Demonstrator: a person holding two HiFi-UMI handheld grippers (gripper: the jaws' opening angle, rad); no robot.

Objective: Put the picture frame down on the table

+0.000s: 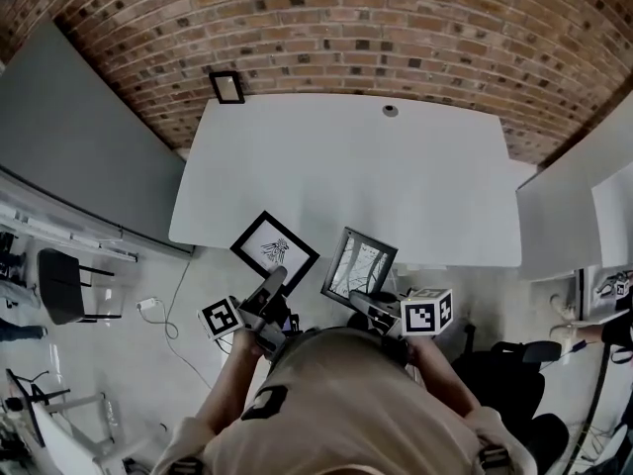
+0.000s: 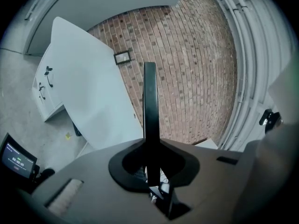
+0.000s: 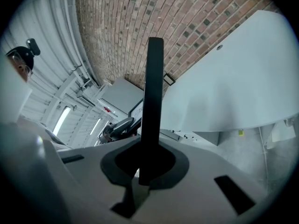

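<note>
Head view: left frame [image 1: 274,250] shows sketch.

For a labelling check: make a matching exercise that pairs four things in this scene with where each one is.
Things:
1. sketch frame
2. grey-print frame
3. small black frame
4. round disc

Places:
A. on the white table, near its far edge
B. held in the right gripper
C. on the brick surface, past the table's far left corner
D. held in the left gripper

Pairs: 1-D, 2-B, 3-C, 4-A
</note>
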